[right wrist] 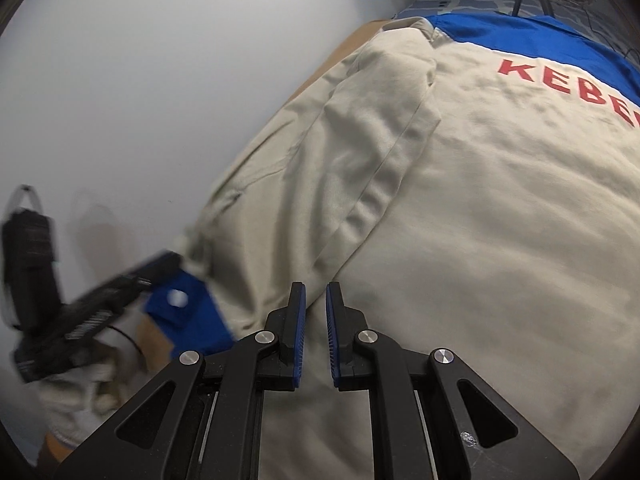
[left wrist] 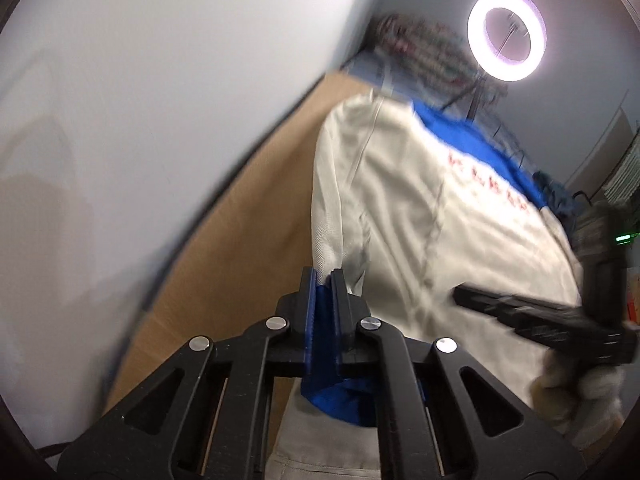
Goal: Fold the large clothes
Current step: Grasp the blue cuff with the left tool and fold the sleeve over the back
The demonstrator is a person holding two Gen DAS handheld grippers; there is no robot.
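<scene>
A beige jacket (left wrist: 420,220) with a blue yoke and red letters lies spread on a tan surface (left wrist: 248,240). My left gripper (left wrist: 324,276) is shut on the end of its sleeve (left wrist: 340,200); the blue cuff (left wrist: 340,400) passes between the pads. The right wrist view shows that gripper (right wrist: 168,264) at the lower left, blurred, with the cuff (right wrist: 188,316) and its white snap. My right gripper (right wrist: 316,292) hovers over the jacket's body (right wrist: 480,200) beside a folded sleeve (right wrist: 360,140). Its pads stand a narrow gap apart, with nothing between them. In the left wrist view it (left wrist: 460,294) sits at the lower right.
A white wall (left wrist: 140,120) runs along the left of the tan surface. A lit ring light (left wrist: 507,34) on a tripod and patterned bedding (left wrist: 424,48) are at the far end. Gloved hands (left wrist: 580,396) (right wrist: 76,392) hold the grippers. Dark cloth (left wrist: 556,196) lies past the jacket.
</scene>
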